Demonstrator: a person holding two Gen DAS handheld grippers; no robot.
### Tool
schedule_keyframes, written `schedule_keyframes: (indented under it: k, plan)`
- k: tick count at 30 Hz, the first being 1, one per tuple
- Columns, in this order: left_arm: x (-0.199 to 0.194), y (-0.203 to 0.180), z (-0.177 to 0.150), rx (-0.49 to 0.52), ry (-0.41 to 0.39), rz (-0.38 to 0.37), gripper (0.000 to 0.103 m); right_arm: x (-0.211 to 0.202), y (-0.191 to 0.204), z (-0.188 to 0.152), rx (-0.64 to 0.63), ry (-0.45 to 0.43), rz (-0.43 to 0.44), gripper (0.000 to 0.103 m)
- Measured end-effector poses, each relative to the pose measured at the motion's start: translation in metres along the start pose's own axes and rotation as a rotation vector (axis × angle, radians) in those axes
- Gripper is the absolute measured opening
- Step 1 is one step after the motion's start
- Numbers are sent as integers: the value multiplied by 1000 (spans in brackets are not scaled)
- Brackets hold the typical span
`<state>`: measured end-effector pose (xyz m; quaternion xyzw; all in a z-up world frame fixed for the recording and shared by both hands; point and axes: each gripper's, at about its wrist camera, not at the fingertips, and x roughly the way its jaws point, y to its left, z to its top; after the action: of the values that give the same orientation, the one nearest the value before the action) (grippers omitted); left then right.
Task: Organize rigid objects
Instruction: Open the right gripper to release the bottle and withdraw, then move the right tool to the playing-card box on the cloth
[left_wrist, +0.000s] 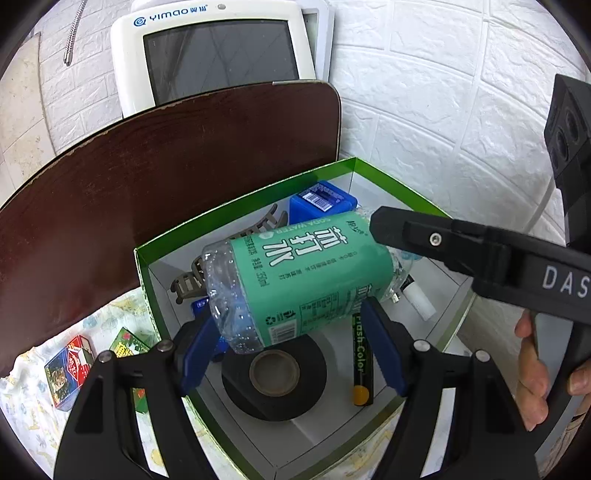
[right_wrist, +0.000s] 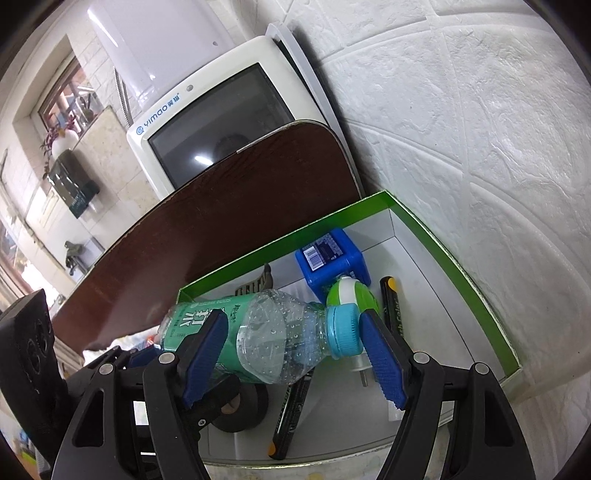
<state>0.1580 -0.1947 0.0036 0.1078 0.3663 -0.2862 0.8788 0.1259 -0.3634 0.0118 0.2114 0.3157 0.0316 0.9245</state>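
A: Where is the soda water bottle (left_wrist: 295, 280) found, and how is it held?

B: It is carried lying on its side over the green-rimmed box (left_wrist: 255, 190), above the roll of black tape (left_wrist: 275, 373) and the black marker (left_wrist: 362, 358). It is pinched at both ends: the fingers of the left gripper (left_wrist: 291, 347) are pressed against the clear base and the lower label, and the fingers of the right gripper (right_wrist: 295, 354) are set on the labelled body on one side and against the blue cap (right_wrist: 341, 330) on the other. Both sets of fingers are spread wide, but closed on the bottle.

A: How should it be expected to handle?

B: Droplets are seen inside the clear plastic, yet the fill level cannot be told, so its weight is left uncertain. The thin wall is judged likely to dent under a hard squeeze, and the smooth label may slip. The stiffer parts, the ribbed base and the cap with its neck, are judged the better places to be gripped.

A: What else is seen in the box?

B: A blue box with a barcode (right_wrist: 332, 258), a grey hair claw (left_wrist: 192, 275) and a green-and-white plug-in device (right_wrist: 351, 291) are seen. Space for the bottle is limited, so contact with them is to be expected on release.
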Motion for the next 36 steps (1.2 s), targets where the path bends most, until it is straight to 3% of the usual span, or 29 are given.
schedule_keyframes:
  k: [13,19,28,36]
  plan:
    - [-29,32,-16,-71,-40,26,78,-16,18,4,-24,-59,-59,75]
    - [-61,69,-30,-109,-90,106,83,-20,50,5,-61,-79,-28,75]
    - [-88,164,-78,-303,-65,265,83,23,137,-18,-207,39,84,75]
    - [-78,221,-117,-400,10,282,83,81,212,-36,-276,170,151,75]
